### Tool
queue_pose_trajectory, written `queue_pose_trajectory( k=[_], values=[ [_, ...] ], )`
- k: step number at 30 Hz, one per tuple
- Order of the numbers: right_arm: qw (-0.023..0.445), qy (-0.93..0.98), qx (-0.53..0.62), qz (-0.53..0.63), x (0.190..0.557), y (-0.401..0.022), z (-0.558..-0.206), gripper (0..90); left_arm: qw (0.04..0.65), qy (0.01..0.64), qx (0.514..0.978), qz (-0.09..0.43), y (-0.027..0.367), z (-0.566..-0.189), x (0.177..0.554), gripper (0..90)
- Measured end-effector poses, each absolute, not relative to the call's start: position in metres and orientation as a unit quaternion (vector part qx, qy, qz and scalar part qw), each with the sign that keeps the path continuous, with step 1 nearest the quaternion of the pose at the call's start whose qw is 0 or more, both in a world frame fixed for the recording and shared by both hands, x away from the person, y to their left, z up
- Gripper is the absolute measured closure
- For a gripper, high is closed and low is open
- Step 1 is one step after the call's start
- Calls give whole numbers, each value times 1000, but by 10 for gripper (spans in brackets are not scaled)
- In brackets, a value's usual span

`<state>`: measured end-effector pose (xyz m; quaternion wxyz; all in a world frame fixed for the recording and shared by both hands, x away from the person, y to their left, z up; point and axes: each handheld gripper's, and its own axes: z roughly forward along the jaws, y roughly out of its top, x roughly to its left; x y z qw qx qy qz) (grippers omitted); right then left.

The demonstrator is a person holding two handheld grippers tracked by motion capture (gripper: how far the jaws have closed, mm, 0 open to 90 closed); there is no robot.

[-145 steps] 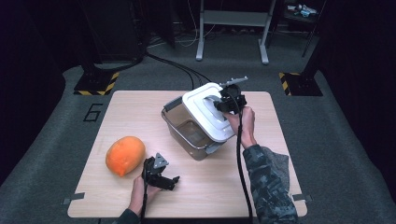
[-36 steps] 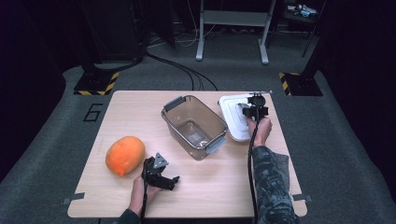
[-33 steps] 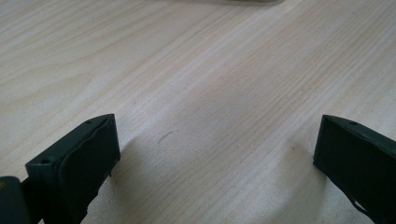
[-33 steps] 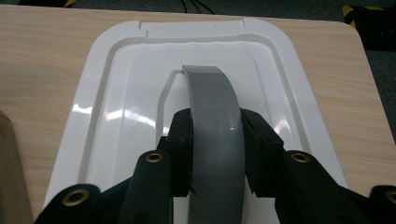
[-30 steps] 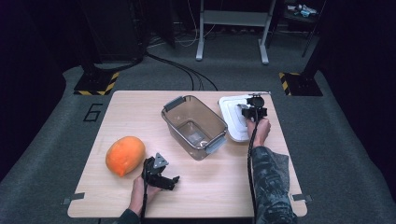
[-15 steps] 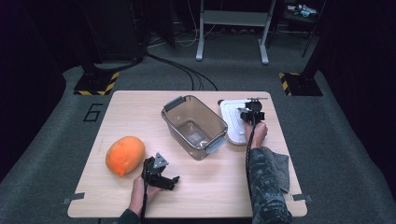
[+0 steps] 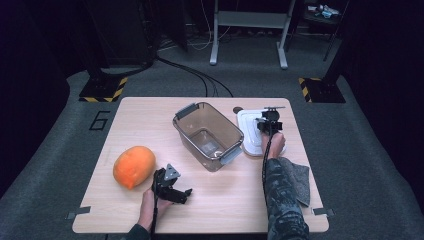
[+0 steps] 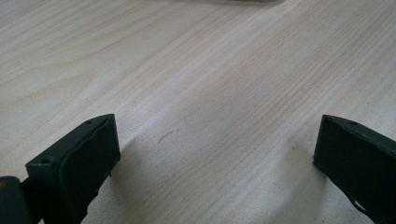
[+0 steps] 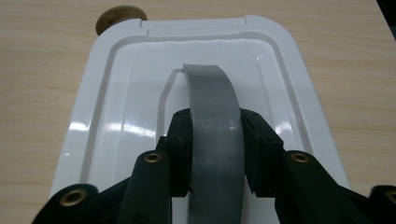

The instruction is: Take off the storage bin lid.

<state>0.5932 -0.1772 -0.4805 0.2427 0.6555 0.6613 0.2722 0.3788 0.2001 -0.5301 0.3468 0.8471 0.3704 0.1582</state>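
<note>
Up close, right gripper (image 9: pixel 215 140) clamped on the white lid's (image 9: pixel 116 121) grey handle (image 9: pixel 212 116), forearm outstretched; left gripper (image 8: pixel 215 154) spread wide, empty, low over bare table (image 8: pixel 210 70).

In the right gripper view, the lid's (image 9: pixel 116 116) near end runs off the bottom of the frame behind the right tool (image 9: pixel 215 154), whose pads cover the sides of the grey handle (image 9: pixel 212 121). A small brown round thing (image 9: pixel 114 16) at upper left is half hidden behind the lid's corner; I cannot tell what it is. In the left gripper view, the tub (image 8: pixel 229 1) is cut off by the top edge. In the high view, both forearms leave the frame at the bottom.
</note>
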Motion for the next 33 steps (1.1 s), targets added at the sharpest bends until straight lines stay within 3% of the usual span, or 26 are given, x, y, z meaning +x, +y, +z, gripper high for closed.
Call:
queue_pose_trajectory(
  k=[3, 14, 23, 33],
  values=[
    [241, 663, 654, 271, 594, -179, -484, 658, 347, 371, 847, 158, 200, -530, 379, 1],
    [209, 679, 643, 285, 582, -186, -469, 291, 347, 371, 846, 160, 200, -530, 379, 1],
    [196, 703, 605, 318, 547, -192, -458, 160, 347, 369, 847, 160, 200, -530, 379, 0],
    [196, 729, 560, 341, 505, -184, -454, 134, 353, 372, 843, 162, 199, -531, 378, 0]
  ],
)
